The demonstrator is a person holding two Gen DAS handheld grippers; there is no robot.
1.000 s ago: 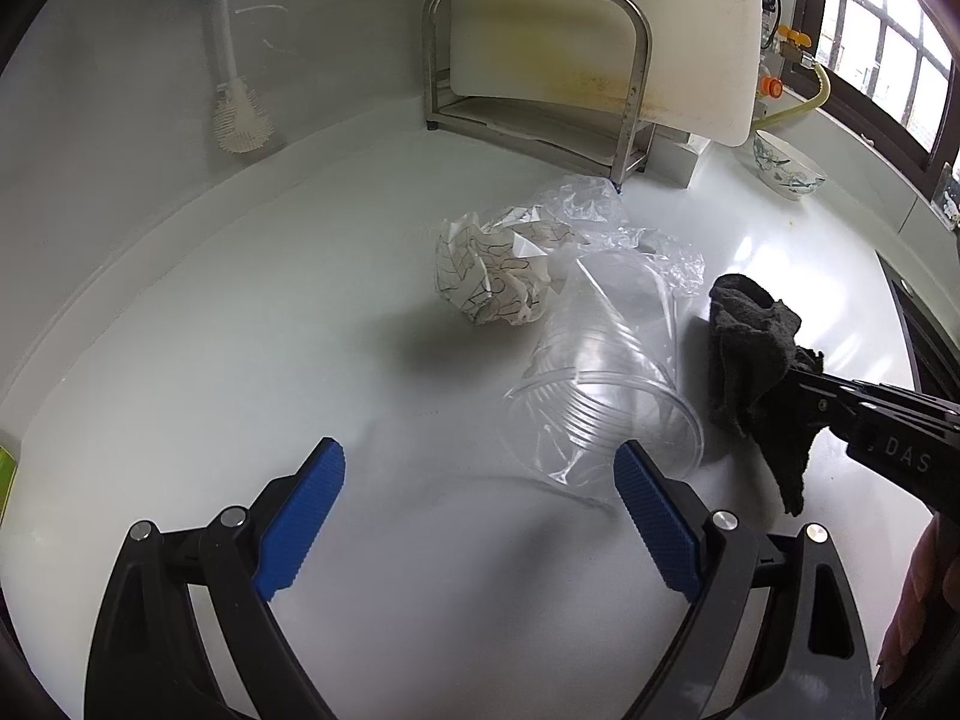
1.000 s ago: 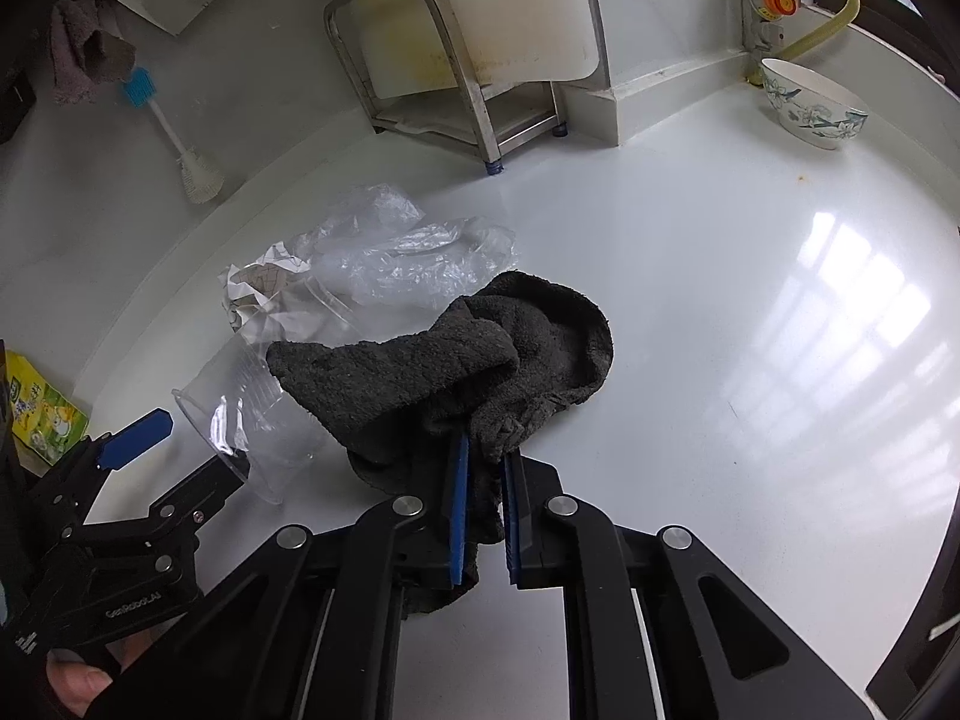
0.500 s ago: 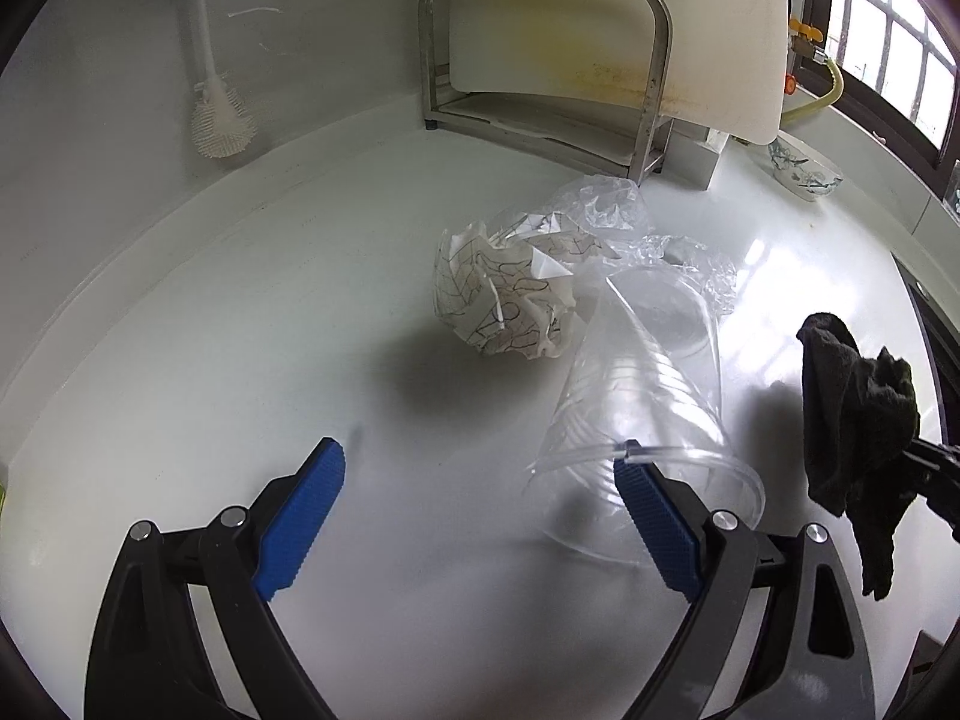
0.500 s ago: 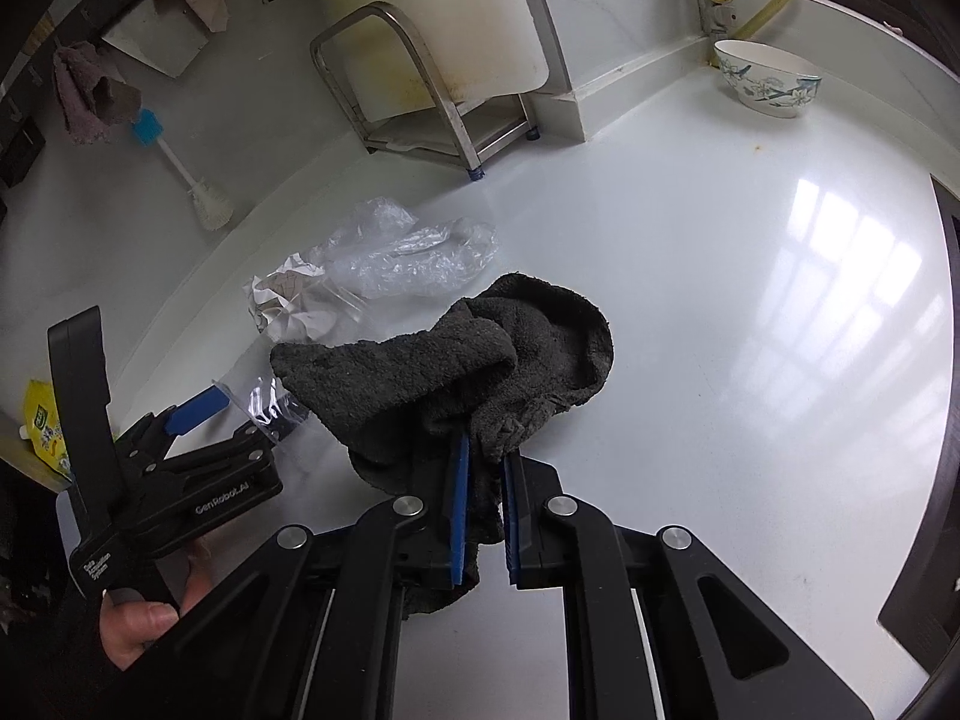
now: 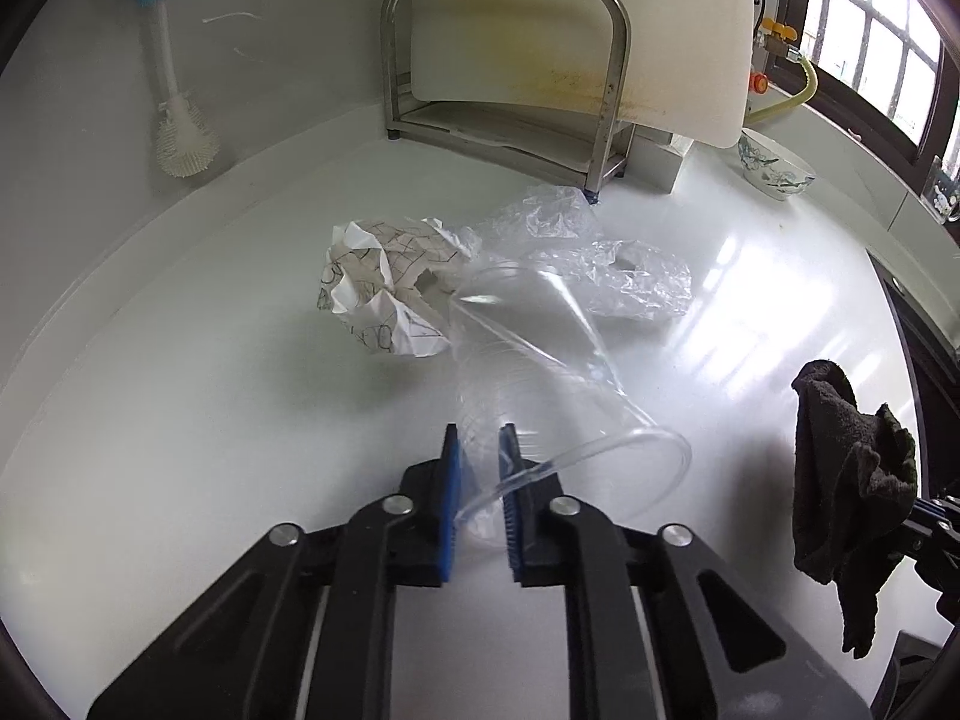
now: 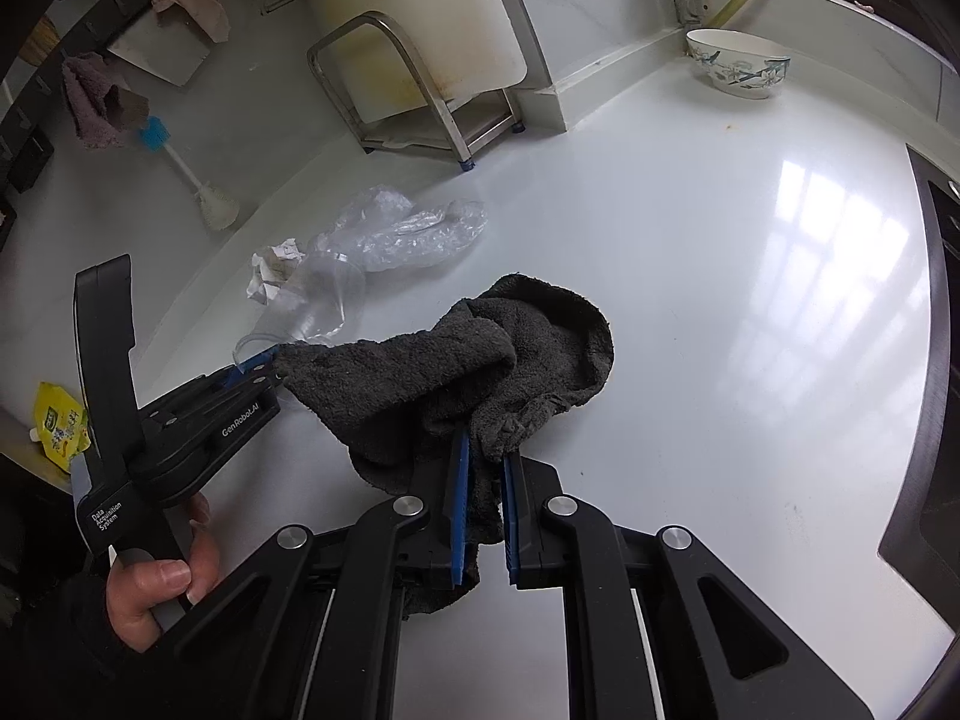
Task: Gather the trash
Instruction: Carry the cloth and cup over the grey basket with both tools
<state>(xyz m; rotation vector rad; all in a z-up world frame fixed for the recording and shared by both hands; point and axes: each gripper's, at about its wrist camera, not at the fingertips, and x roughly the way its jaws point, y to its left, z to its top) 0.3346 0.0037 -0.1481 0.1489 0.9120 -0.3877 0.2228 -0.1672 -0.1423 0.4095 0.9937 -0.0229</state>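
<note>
A clear plastic cup (image 5: 540, 372) lies on its side on the white counter (image 5: 180, 420). My left gripper (image 5: 478, 480) is shut on the cup's rim wall; it also shows in the right wrist view (image 6: 252, 369). Behind the cup lie a crumpled printed paper ball (image 5: 384, 288) and a crumpled clear plastic bag (image 5: 600, 264). My right gripper (image 6: 483, 492) is shut on a dark grey cloth (image 6: 468, 360) and holds it above the counter. The cloth also hangs at the right of the left wrist view (image 5: 852, 480).
A steel rack (image 5: 510, 72) with a white cutting board stands at the back. A blue-handled brush (image 5: 171, 84) hangs on the wall at left. A patterned bowl (image 6: 738, 63) sits at the back right. A yellow packet (image 6: 60, 426) lies at the left edge.
My left gripper has closed from wide open onto the cup's rim. My right gripper has lifted away to the right with the cloth.
</note>
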